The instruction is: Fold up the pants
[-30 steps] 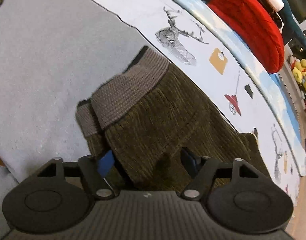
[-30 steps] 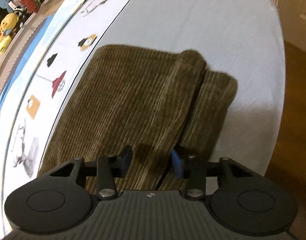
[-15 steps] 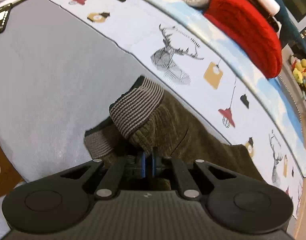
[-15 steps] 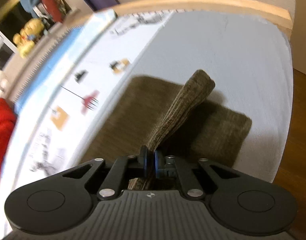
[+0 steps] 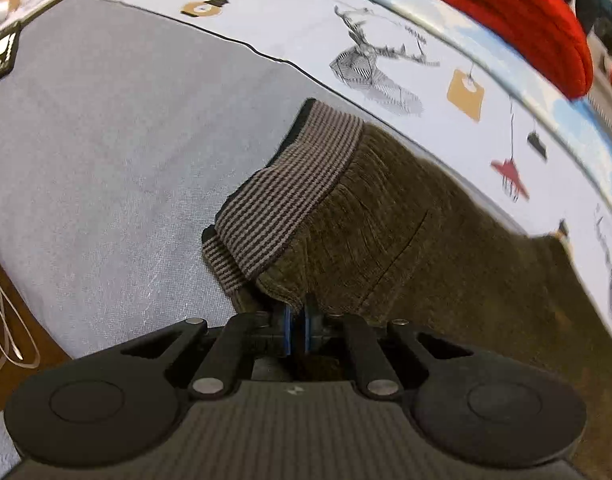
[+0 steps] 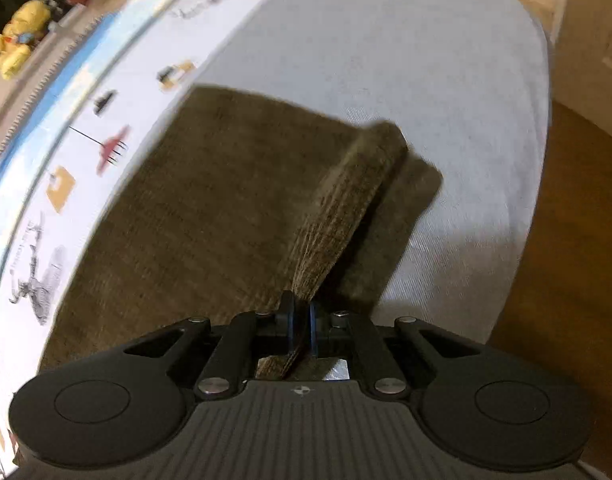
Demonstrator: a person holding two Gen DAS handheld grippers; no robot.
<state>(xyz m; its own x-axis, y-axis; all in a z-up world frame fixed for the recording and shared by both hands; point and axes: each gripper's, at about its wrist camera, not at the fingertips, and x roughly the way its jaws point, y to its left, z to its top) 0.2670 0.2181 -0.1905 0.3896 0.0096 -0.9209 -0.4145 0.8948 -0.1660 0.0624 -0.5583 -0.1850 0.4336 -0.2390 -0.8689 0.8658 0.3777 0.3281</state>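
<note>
Olive-brown corduroy pants (image 5: 405, 240) with a striped ribbed waistband (image 5: 290, 196) lie on a grey bed sheet (image 5: 106, 140). My left gripper (image 5: 297, 330) is shut on the near edge of the pants just below the waistband. In the right wrist view the leg end of the pants (image 6: 210, 208) lies spread on the sheet (image 6: 405, 60). My right gripper (image 6: 302, 326) is shut on the near edge of the upper leg (image 6: 345, 208) and holds it raised as a ridge above the lower layer (image 6: 397, 224).
A white printed cover with deer and lamp pictures (image 5: 385, 60) borders the far side of the pants. A red cushion (image 5: 513, 12) lies beyond it. Yellow plush toys (image 6: 14, 40) sit at the far left. Wooden floor (image 6: 565, 240) lies past the bed edge; cables (image 5: 2, 300) hang there.
Both grippers have gone from open to shut on the near edge of the pants and lifted it. The raised fabric is now carried forward over the rest of the pants.
</note>
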